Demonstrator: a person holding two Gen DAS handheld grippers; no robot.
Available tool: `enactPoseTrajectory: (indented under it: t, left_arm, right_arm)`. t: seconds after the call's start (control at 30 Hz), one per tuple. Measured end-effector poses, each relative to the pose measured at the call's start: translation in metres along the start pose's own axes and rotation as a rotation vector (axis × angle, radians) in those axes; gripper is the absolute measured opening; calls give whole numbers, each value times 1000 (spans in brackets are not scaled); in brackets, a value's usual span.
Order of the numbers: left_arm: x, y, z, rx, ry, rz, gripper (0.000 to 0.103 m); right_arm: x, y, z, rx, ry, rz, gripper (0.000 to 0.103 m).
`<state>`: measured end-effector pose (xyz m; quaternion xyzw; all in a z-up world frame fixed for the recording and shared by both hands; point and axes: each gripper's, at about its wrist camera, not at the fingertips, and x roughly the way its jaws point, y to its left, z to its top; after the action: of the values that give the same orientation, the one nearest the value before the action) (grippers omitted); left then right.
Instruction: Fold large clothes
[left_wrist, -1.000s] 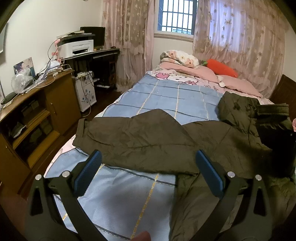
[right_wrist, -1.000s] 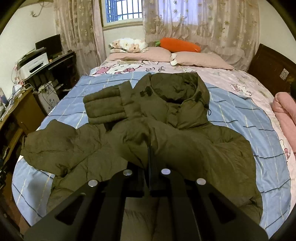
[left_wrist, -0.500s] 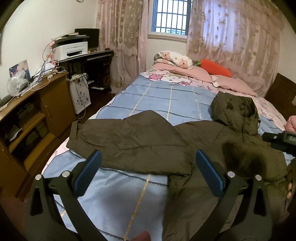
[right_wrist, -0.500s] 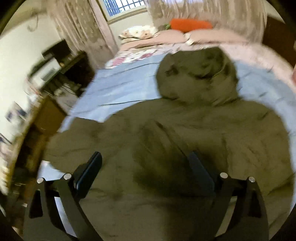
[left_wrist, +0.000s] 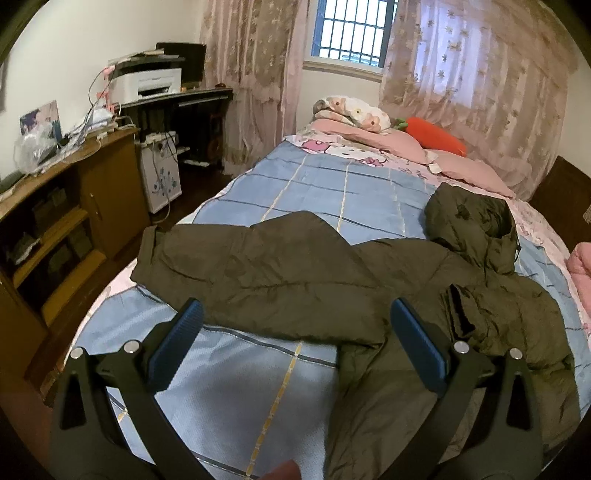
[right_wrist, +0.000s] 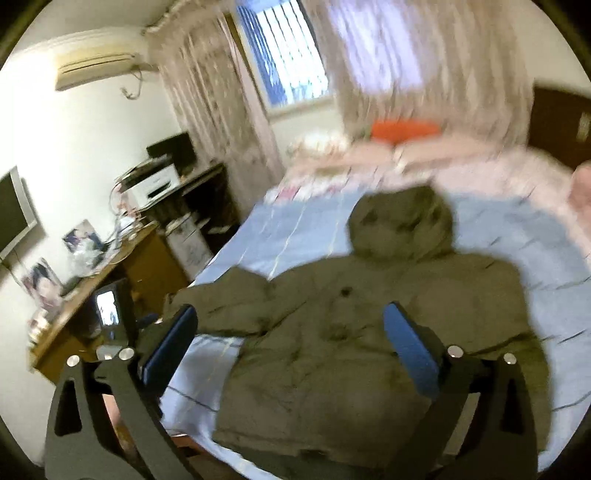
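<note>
The jacket (left_wrist: 369, 295) lies spread on the bed (left_wrist: 314, 192), hood (left_wrist: 469, 225) toward the far pillows, hem at the near edge. Its right sleeve (left_wrist: 458, 314) already lies folded in over the body; the left sleeve (left_wrist: 236, 266) stretches out flat toward the left edge of the bed, cuff near the drop to the floor. So the step in hand, as I judge it, is to bring that left sleeve across the body to match

The left gripper (left_wrist: 295, 347) hangs just above the near edge of that sleeve, jaws spread wide with nothing between them. The right gripper (right_wrist: 291, 339) is also spread and empty: its jaws have just been opening, and no cloth sits between them; its view is blurred, so finer detail there cannot be told

To do this well, take the sleeve near the cuff rather than mid-arm, so the whole length follows and no loop stays behind. Pinch only the sleeve's own layers, not the blue cover beneath. Lift just enough to clear the padding, carry it right, and lay it straight across the chest so the fold line runs along the body's left side seam. The right gripper could rest on the shoulder to stop the puffy body sliding. The cloth is thick and springy, so press the fold flat before letting go
</note>
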<state>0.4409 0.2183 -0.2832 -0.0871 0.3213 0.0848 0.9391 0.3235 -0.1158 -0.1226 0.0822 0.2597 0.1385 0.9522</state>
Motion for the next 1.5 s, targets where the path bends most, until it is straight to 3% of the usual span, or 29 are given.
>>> enactPoseTrajectory:
  t: [0.1, 0.23, 0.37, 0.47, 0.6, 0.93, 1.0, 1.07, 1.13, 1.37, 1.5]
  left_arm:
    - [3, 9, -1, -41, 23, -36, 101]
    - [13, 21, -7, -108, 71, -100, 101]
    - [32, 36, -17, -196, 144, -163, 101]
    - [49, 57, -25, -365, 215, -242, 101]
    - [60, 75, -33, -531, 229, -324, 101]
    - [90, 122, -52, -748, 145, -223, 101]
    - [101, 141, -56, -835, 157, -250, 101]
    - [119, 164, -64, -986, 177, -364, 101]
    - [127, 178, -70, -1072, 155, -396, 101]
    - [145, 194, -65, -1056, 134, -215, 101]
    - [157, 202, -57, -1075, 108, -222, 101]
  right_arm:
    - [-51, 2, -9, -68, -54, -108, 102]
    - [-83, -7, -21, -100, -77, -231, 102]
    - [-97, -23, -31, -43, -66, -243, 102]
    - [-95, -29, -37, -24, -53, -250, 102]
    - [-90, -27, -42, -36, -38, -244, 102]
    - [-65, -24, -51, -45, -6, -207, 102]
    - [-62, -25, -52, -36, 2, -205, 102]
    - [-60, -29, -53, -15, 12, -197, 102]
    - [-58, -32, -53, 1, 14, -191, 102]
    - [-49, -35, -54, 0, 28, -192, 102]
    - [-47, -33, -53, -15, 36, -194, 102]
